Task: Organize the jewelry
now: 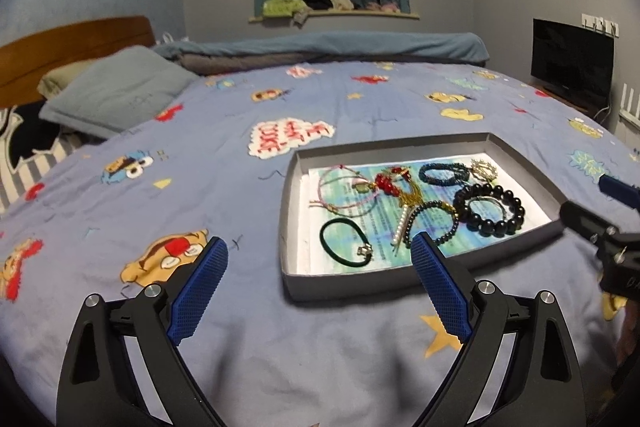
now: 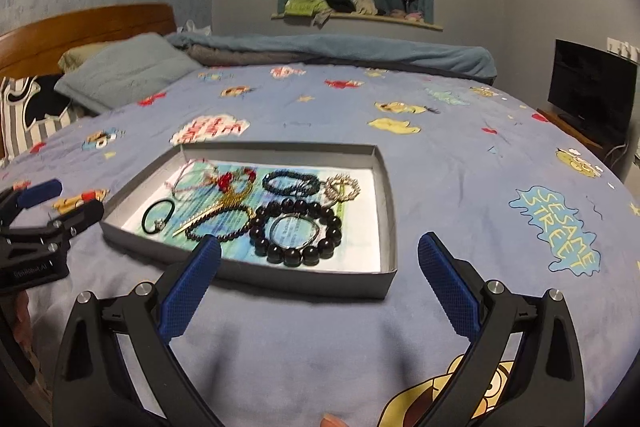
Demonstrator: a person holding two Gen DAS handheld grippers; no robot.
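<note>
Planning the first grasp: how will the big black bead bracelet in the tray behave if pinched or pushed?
The black bead bracelet probably sags when lifted, being strung round beads. It is likely heavier than the thin cords beside it. Pushed, it may slide over the printed paper and drag the thin ring inside it.

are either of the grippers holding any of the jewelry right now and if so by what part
Nothing is held. The left gripper and the right gripper are both open and empty above the bedspread, short of the gray tray; all the jewelry lies inside it.

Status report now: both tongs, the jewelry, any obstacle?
Left tongs open, empty, short of the box. Right tongs open, empty. Jewelry lies in box, black bead bracelet nearest. Nothing in the way.
</note>
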